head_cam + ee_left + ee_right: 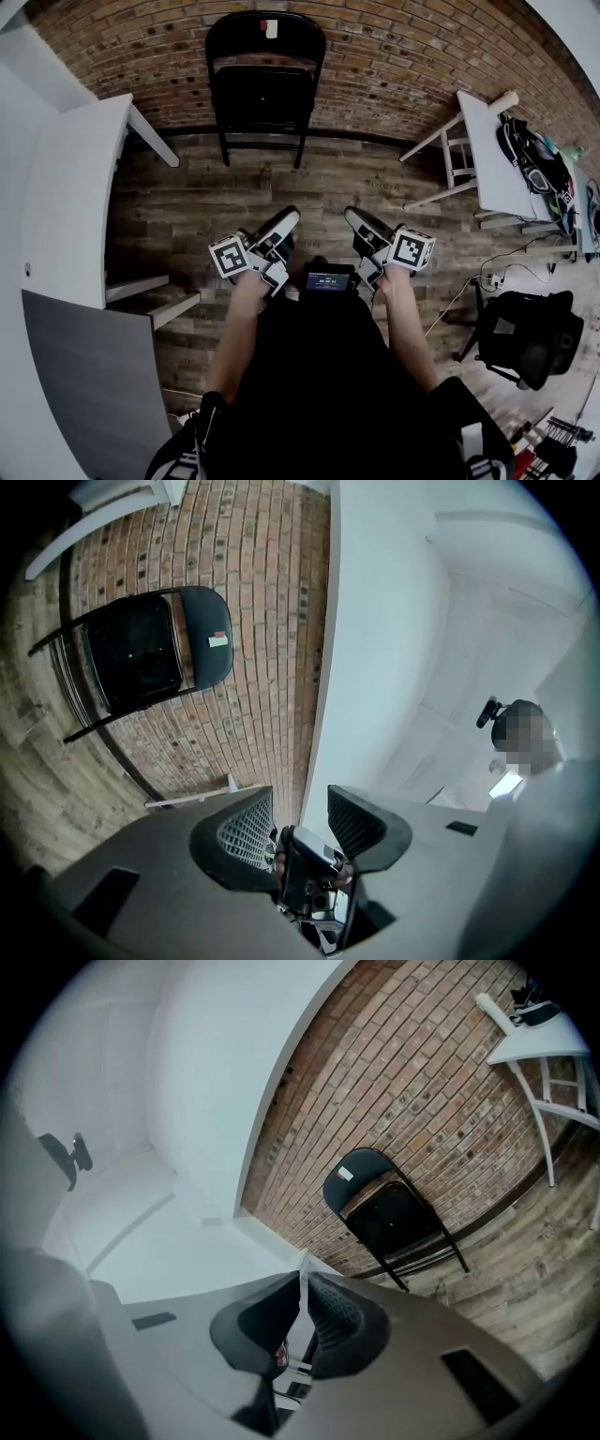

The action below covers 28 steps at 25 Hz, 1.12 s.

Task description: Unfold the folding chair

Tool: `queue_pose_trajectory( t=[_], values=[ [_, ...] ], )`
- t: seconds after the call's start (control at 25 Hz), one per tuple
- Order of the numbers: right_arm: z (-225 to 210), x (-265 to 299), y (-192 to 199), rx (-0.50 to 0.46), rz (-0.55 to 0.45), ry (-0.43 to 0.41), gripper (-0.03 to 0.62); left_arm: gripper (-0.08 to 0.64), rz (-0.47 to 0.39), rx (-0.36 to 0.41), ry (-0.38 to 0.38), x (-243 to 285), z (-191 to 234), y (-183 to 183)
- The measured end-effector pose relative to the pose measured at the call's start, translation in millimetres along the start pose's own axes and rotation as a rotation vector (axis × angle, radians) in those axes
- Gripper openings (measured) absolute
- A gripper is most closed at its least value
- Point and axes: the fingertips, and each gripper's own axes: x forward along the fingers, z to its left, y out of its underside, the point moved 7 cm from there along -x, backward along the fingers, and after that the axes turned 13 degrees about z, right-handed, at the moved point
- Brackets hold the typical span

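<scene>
Nearest to the camera is the person's dark-clothed body, with a small screen [328, 278] in front of it and one forearm on each side of it. The left gripper [279, 225] is in the left hand and the right gripper [360, 223] is in the right hand. Both are above the wooden floor [328, 183] and point toward the far wall.

In the left gripper view, the jaws of the left gripper [300, 803] stand clearly apart, with nothing between them. In the right gripper view, the jaws of the right gripper [305, 1288] are almost together. Only a thin slit is between them and they hold nothing.

A black office chair [530, 333] stands near the right edge of the floor. Farther along that side is a white counter [487, 159] with dark things on it.

The folding chair [265, 94] is black and stands at the far edge of the floor, where the floor meets the brick wall [394, 66]. It leans flat against this wall, still folded, well apart from both grippers. It is also visible in the left gripper view [141, 658] and in the right gripper view [394, 1213]. A small light label is on its backrest.
</scene>
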Motion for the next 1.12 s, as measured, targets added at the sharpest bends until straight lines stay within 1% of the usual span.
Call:
queue_pose_trajectory(
  t=[0.08, 0.2, 0.28, 0.36, 0.48, 0.6, 0.84, 0.96, 1.12],
  values=[
    [-4.9, 9.4, -9.1, 0.000, 0.003, -0.017, 0.034, 0.198, -0.002, -0.006, -0.021, 1.5, 7.4, -5.4],
    [-25.4, 24.6, -22.6, 0.024, 0.023, -0.047, 0.034, 0.198, -0.005, 0.010, -0.074, 4.3, 21.7, -20.6],
    [-40.5, 32.8, -36.8, 0.040, 0.036, -0.065, 0.034, 0.198, -0.027, 0.005, -0.074, 14.0, 25.5, -35.6],
    [-52.1, 38.6, -56.3, 0.040, 0.044, -0.079, 0.034, 0.198, -0.046, 0.002, -0.082, 25.6, 29.9, -50.3],
    [-67.6, 48.1, -90.5, 0.038, 0.051, -0.115, 0.034, 0.198, -0.061, 0.027, -0.118, 44.4, 36.9, -76.7],
    [-84.9, 52.9, -120.6, 0.031, 0.064, -0.156, 0.034, 0.198, -0.083, 0.037, -0.137, 67.7, 43.2, -97.8],
    [-116.0, 51.5, -159.3, 0.036, 0.069, -0.205, 0.034, 0.198, -0.110, 0.028, -0.193, 93.6, 56.1, -114.4],
    [-112.3, 54.7, -175.0, 0.030, 0.059, -0.253, 0.034, 0.198, -0.155, -0.011, -0.204, 97.4, 63.0, -118.4],
    [-128.2, 56.2, -182.3, 0.051, 0.076, -0.241, 0.034, 0.198, -0.185, -0.029, -0.232, 102.6, 78.8, -128.0]
  ],
)
